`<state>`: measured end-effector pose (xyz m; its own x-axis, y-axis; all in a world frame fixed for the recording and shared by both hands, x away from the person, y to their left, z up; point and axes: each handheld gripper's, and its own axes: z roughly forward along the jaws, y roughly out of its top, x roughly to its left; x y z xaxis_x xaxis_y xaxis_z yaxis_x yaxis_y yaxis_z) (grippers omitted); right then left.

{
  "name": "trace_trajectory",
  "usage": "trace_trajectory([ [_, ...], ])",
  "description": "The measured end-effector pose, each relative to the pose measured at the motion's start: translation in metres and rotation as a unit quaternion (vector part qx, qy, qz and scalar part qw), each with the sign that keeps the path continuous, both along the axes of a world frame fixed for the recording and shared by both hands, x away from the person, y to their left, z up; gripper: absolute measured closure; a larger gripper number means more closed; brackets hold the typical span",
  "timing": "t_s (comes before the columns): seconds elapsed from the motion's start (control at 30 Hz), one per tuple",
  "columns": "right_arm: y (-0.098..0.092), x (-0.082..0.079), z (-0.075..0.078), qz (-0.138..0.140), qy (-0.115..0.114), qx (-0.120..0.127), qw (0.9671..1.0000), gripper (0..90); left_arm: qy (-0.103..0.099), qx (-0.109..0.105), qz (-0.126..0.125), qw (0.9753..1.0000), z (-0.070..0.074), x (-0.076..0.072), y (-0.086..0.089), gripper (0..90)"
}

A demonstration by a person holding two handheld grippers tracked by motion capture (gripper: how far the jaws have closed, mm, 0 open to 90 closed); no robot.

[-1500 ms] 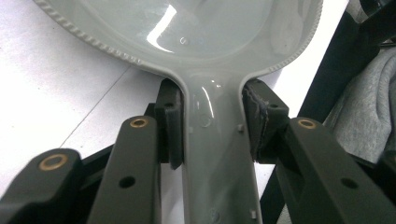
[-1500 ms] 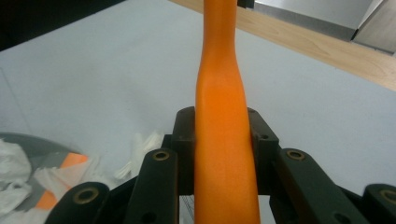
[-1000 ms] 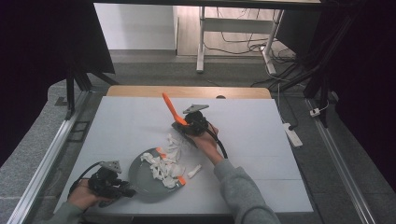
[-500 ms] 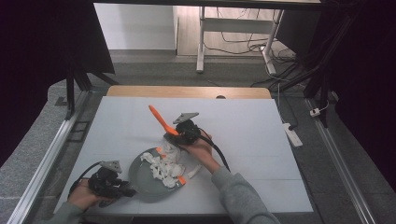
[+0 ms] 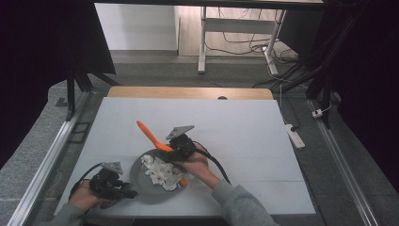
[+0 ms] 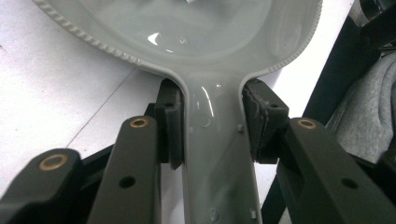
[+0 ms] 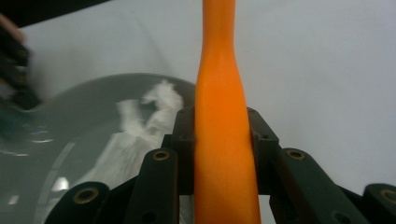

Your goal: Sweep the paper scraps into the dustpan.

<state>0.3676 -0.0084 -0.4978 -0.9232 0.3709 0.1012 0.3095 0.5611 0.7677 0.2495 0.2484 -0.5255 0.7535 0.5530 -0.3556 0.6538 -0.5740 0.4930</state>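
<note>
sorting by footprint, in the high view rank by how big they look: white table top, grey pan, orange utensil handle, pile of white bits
1. White rectangular table top
2. Round grey pan
3. Pile of white torn bits and long orange plastic utensil handle: look alike in extent, unsure.

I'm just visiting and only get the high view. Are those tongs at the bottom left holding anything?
Observer: Yes. In the left gripper view, the left tongs pinch the flat handle of the grey dish, with one pad on each side.
Operator: And the orange stick in the other hand, is it really gripped?
Observer: It is. In the right gripper view, the right tongs are shut on the orange utensil at its thick part, and it narrows farther up.
Operator: Anything special about the dish itself?
Observer: Its rim has a fine beaded edge running all along it.
</note>
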Motion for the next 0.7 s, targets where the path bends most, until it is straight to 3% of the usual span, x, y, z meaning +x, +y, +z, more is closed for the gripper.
trace_trajectory([
  [0.07, 0.002, -0.005, 0.004, 0.010, 0.009, 0.014, 0.9998, 70.5, -0.001, 0.000, 0.000, 1.0000, 0.000, 0.000, 0.000, 61.8],
  [0.17, -0.002, -0.011, 0.017, 0.006, -0.008, 0.030, 0.9995, 70.4, -0.001, -0.001, 0.000, 1.0000, 0.000, 0.000, 0.000, 61.8],
  [0.27, -0.016, -0.010, 0.030, -0.015, -0.033, 0.043, 0.9984, 70.4, -0.001, -0.001, -0.002, 1.0000, 0.000, 0.000, 0.000, 61.8],
  [0.4, -0.040, -0.007, 0.041, -0.052, -0.045, 0.053, 0.9963, 70.4, -0.001, -0.001, -0.003, 1.0000, 0.000, 0.000, 0.000, 61.8],
  [0.7, -0.088, -0.010, 0.033, -0.119, -0.051, 0.038, 0.9909, 70.4, -0.003, 0.000, -0.012, 0.9999, 0.001, -0.002, -0.001, 61.7],
])
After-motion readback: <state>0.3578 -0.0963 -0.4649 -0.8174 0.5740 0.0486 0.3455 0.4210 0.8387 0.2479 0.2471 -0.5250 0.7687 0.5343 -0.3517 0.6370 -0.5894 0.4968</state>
